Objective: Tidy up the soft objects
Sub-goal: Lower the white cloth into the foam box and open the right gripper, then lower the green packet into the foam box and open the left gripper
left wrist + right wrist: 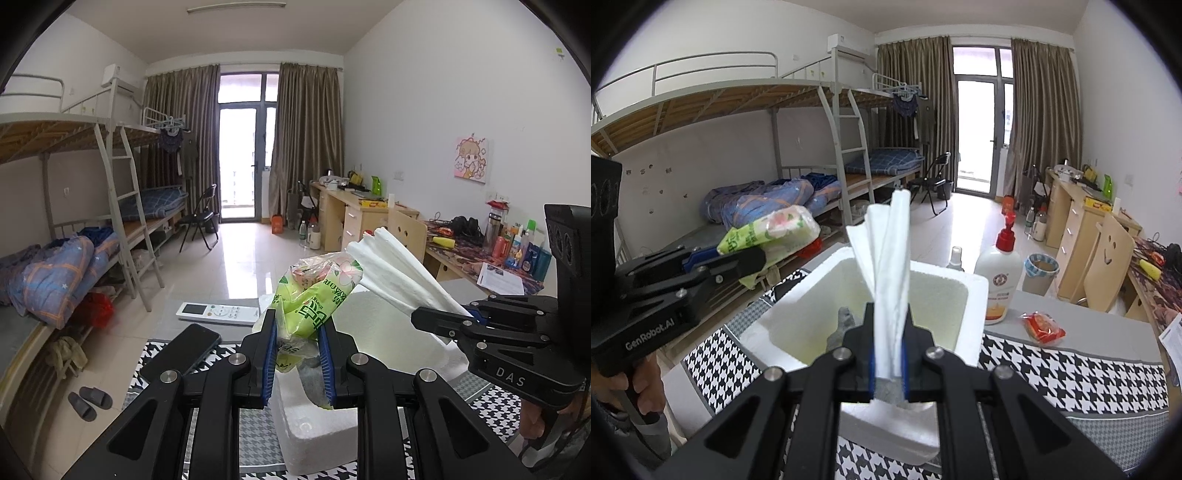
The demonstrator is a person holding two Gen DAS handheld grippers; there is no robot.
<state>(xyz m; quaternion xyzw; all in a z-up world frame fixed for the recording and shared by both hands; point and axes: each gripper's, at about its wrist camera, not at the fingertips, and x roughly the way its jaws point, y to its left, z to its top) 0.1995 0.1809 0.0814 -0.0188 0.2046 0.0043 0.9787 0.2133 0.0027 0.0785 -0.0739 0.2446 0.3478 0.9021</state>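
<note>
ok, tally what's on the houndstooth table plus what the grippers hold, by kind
Tissue items held: 2, green tissue pack in left gripper, white tissue stack in right gripper
Foam box: 1
Bottles: 2, lotion pump, small spray
Red snack packet: 1
Remote: 1
Phone: 1
Total: 8

Left wrist view: sits just behind left gripper (297,347), looks along fingers, level, down room toward balcony door (242,147); foam box (317,428) close below.
Right wrist view: just behind right gripper (888,347), tilted slightly down into foam box (868,332), same door (975,136) beyond.
Shared: box, patterned cloth (498,410) (1071,373), bunk beds (74,147) (757,122), desks; each view catches other gripper at side.
</note>
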